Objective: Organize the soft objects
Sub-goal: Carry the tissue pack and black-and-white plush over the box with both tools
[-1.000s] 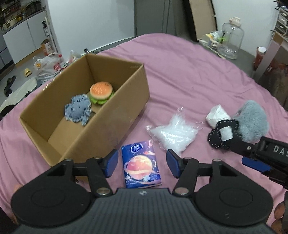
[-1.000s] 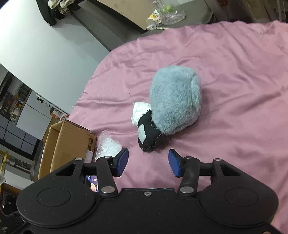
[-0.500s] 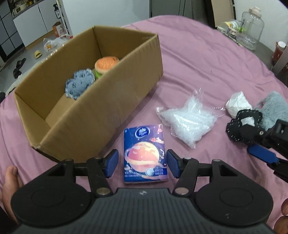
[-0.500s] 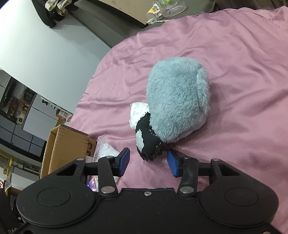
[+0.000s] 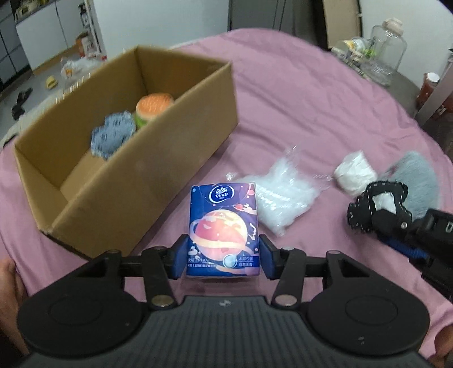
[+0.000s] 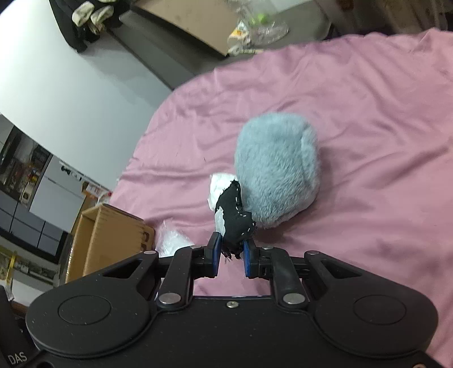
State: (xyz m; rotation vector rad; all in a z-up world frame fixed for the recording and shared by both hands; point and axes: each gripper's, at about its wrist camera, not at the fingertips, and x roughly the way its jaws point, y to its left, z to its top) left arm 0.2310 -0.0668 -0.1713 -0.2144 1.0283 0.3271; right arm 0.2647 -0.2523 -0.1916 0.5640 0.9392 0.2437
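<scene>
Black stitched cloth scrap (image 6: 232,219), limp and light, pinched at 6 o'clock edge by closing right gripper (image 6: 230,256); tissue pack (image 5: 223,229), squashy, between closing left gripper (image 5: 223,256) jaws, seemingly touching.

A pink bedsheet (image 5: 297,93) covers the wide surface. Behind it stands a plain white wall (image 5: 158,19), and to the left there are white cabinets (image 5: 42,36). On the grey floor (image 5: 34,85) lie a plastic bag (image 5: 76,63) and a dark slipper (image 5: 21,97). At the far right a clear glass jar (image 5: 389,53) stands near a leaning brown board (image 6: 192,19). The light is soft and even.
</scene>
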